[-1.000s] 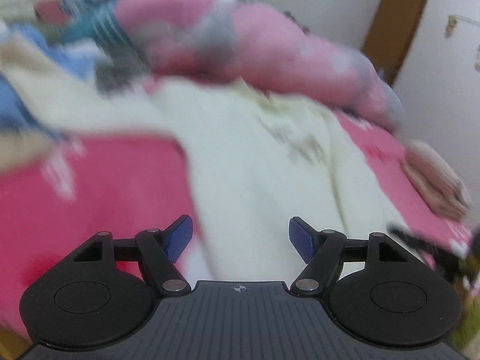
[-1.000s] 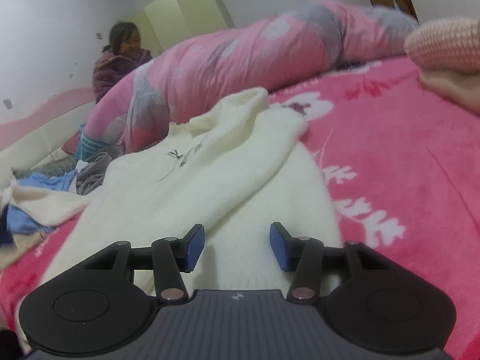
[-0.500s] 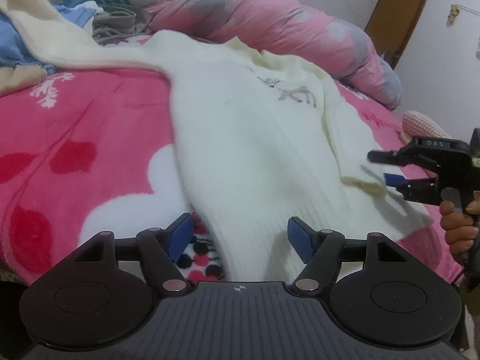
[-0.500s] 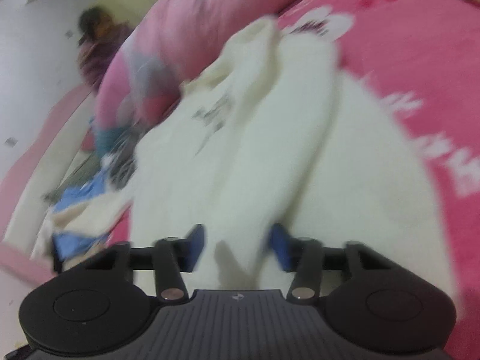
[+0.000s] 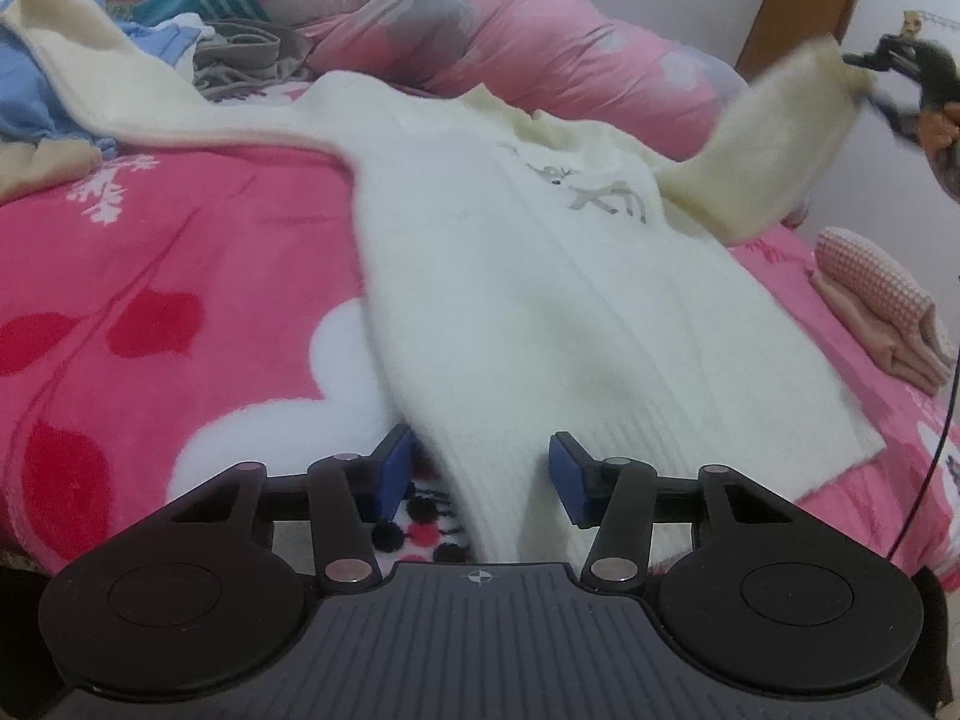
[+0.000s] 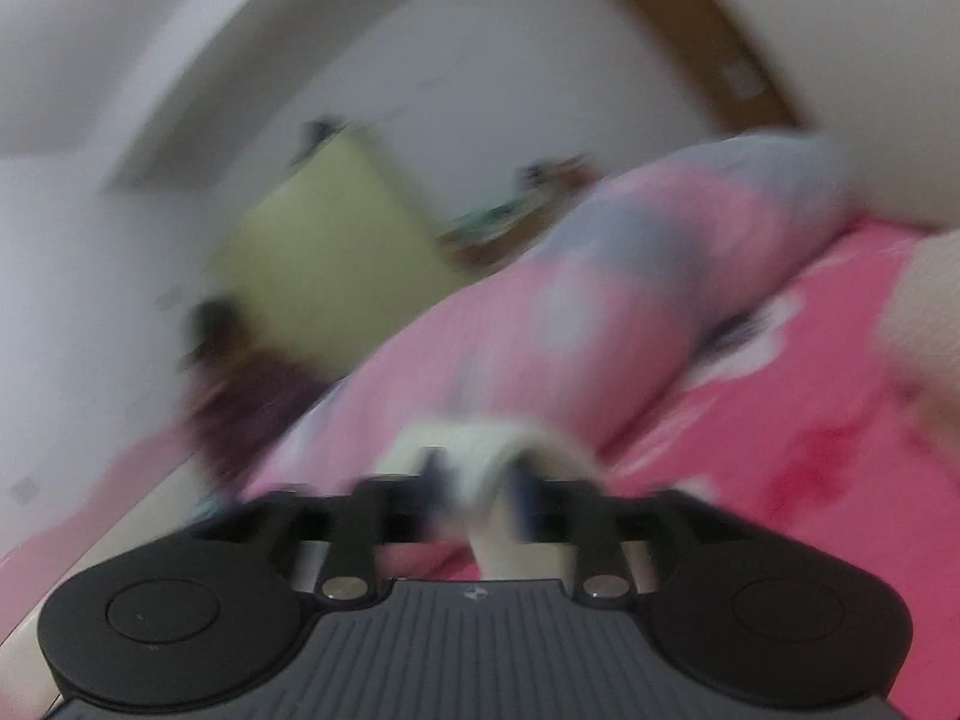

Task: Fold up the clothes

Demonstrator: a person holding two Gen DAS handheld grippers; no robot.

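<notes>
A cream sweater (image 5: 540, 300) with a small deer print lies spread on the pink bed blanket (image 5: 150, 240). My left gripper (image 5: 480, 471) sits low at the sweater's ribbed hem. Its jaws are closing, with the hem bunched between the blue pads (image 5: 393, 468), which do not press on it. My right gripper (image 5: 882, 84) is raised at the upper right with one sleeve (image 5: 768, 150) stretched up from the body. In the blurred right wrist view the cream cuff (image 6: 474, 450) sits pinched between that gripper's fingers (image 6: 477, 489), while its jaws are opening.
A rolled pink quilt (image 5: 510, 48) lies along the far side of the bed. Loose clothes (image 5: 180, 18) are heaped at the far left. Folded pink garments (image 5: 882, 300) rest at the right edge. A brown door (image 5: 804, 12) is behind. A person (image 6: 240, 384) sits by a yellow-green wardrobe (image 6: 324, 252).
My right gripper closed on the sleeve cuff and swung it up and away from the bed. The left gripper dropped to the hem, stopped there, and its jaws narrowed around it.
</notes>
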